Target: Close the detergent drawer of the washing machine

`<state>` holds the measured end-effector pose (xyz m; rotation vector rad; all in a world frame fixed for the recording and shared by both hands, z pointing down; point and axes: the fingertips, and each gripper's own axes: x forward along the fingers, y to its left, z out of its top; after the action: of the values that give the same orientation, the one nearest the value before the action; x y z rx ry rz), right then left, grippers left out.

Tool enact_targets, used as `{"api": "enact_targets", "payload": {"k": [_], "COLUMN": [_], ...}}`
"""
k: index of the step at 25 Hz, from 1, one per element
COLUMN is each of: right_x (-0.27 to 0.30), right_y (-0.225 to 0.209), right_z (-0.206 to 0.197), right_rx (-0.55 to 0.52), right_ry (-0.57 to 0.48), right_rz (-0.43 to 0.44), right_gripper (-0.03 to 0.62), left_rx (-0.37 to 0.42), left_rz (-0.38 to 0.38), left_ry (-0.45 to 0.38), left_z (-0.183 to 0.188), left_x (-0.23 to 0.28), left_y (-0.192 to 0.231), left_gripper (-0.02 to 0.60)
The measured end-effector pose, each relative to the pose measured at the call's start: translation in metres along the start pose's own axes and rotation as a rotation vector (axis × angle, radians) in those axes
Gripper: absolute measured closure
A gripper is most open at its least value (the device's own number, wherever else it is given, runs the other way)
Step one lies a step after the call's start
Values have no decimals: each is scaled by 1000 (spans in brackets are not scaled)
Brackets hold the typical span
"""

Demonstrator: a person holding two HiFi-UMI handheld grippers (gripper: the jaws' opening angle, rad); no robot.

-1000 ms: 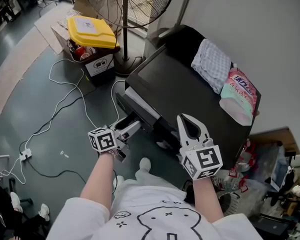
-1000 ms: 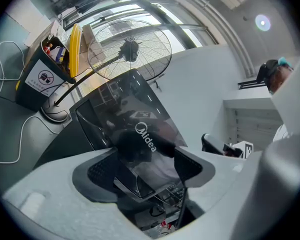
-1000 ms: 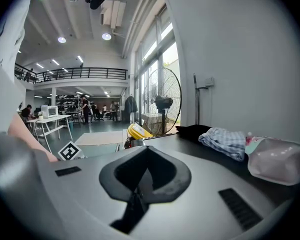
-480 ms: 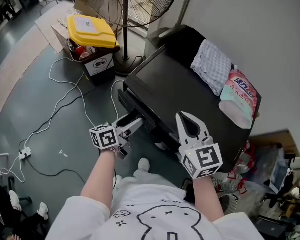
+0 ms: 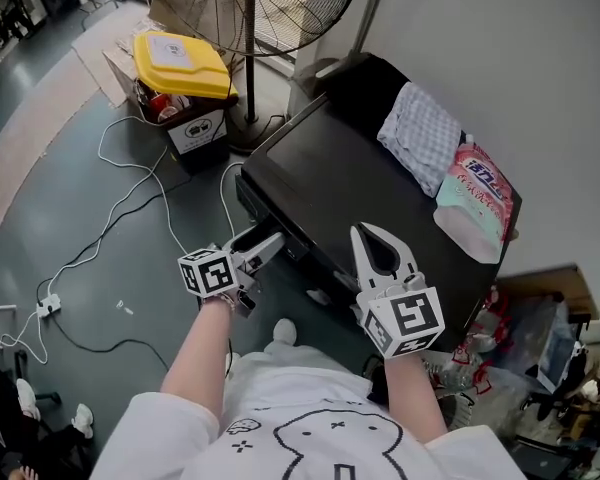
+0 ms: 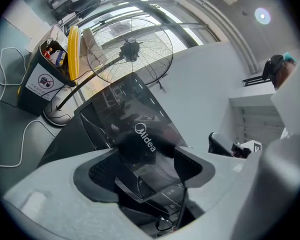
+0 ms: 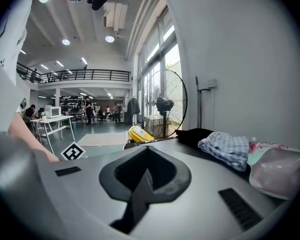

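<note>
The glossy black detergent drawer (image 6: 142,136) with a white logo sits at the upper front of the black washing machine (image 5: 360,183). It looks almost flush, so probably only a last push is left. The left gripper (image 5: 264,248), jaws apart and holding nothing, points at the drawer front. The right gripper (image 5: 368,238), jaws together and empty, hovers over the machine's front edge

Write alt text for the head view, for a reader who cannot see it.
Seen from above, a person holds the open left gripper at the front of a black washing machine and the shut right gripper over its top. A checked cloth and a pink pouch lie on top.
</note>
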<state>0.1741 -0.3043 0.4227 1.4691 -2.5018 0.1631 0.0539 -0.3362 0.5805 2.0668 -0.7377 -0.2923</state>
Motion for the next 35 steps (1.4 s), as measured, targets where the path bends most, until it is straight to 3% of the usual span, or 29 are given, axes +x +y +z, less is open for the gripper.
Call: {"api": "enact_targets", "payload": {"k": [17, 26, 31, 35], "right_x": [-4, 2, -2, -12], "right_y": [-3, 8, 15, 18], "right_z": [-4, 5, 11, 20], "right_rx": [-16, -18, -21, -44], "right_ry": [3, -23, -34, -49], "right_rz": [24, 61, 77, 69], "right_gripper": [595, 595, 595, 595], "left_rx": [56, 212, 394, 454], "left_rz": [55, 164, 280, 312], "left_ry": [31, 123, 180, 204], "left_z": [4, 10, 17, 22], "left_x": [10, 16, 12, -1], "left_y": [1, -1, -4, -7], "left_gripper": [235, 241, 241, 241]}}
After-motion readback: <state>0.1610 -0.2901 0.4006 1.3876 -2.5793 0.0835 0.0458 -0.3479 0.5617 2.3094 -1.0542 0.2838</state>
